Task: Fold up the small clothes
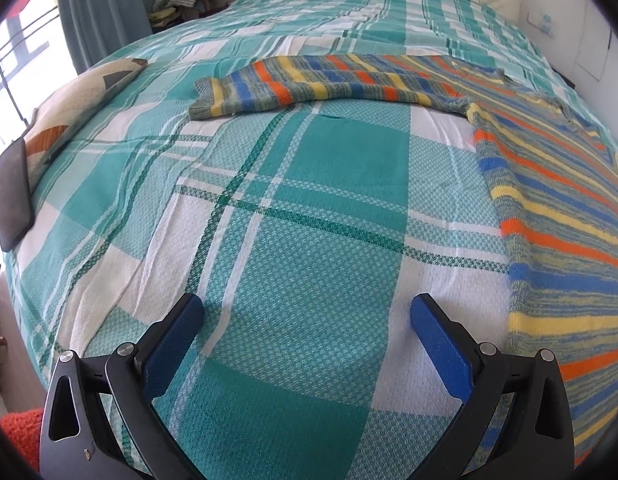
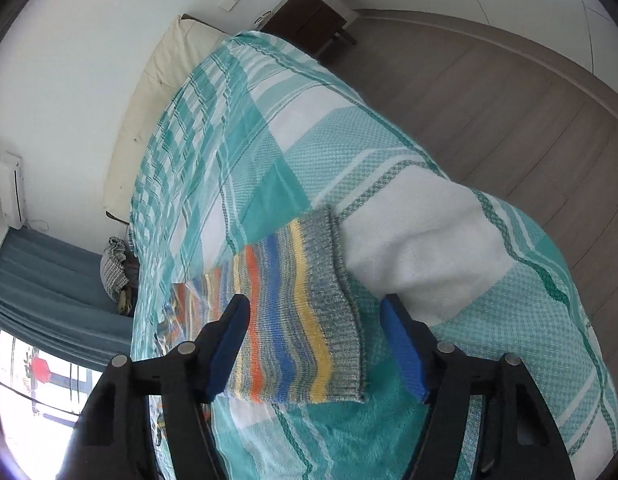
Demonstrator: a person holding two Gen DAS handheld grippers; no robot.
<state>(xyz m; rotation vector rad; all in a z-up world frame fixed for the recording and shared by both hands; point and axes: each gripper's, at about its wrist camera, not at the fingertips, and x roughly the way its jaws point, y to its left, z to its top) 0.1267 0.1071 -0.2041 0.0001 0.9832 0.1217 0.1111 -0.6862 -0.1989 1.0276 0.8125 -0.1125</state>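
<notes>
Striped knitted sweater (image 1: 557, 216), spread flat on the teal-and-white checked bedspread (image 1: 309, 200) near the bed's right-hand side as the left wrist view shows it, its body running toward the near edge. One sleeve (image 1: 317, 84) extends leftward across the bed's middle, ending in a ribbed cuff (image 1: 207, 98). The other sleeve (image 2: 293, 304), seen in the right wrist view, lies close to the side edge where the cover drops to the wooden floor (image 2: 509, 92).

Left gripper (image 1: 307, 320): jaws spread wide, nothing between the blue pads (image 1: 437, 344), poised over bare bedspread just beside the sweater's hem side.

Right gripper (image 2: 315, 336): jaws partly open and straddling the second sleeve's cuff (image 2: 345, 312). The left pad (image 2: 229, 344) overlaps the striped knit; whether either pad presses the fabric cannot be told, and no firm clamp is visible.

Smaller items: a patterned cushion (image 1: 69, 112) and a dark flat device (image 1: 13, 196) at the bed's left edge.

Risks, as judged. A closure catching only the ribbed rim could let the loose knit slide out when lifted. Pads that dip too low might pinch the bedspread with the cuff, dragging the cover and wrinkling the sweater. Pulling the sleeve while the body lies unpinned could shift the whole garment toward the side edge.
</notes>
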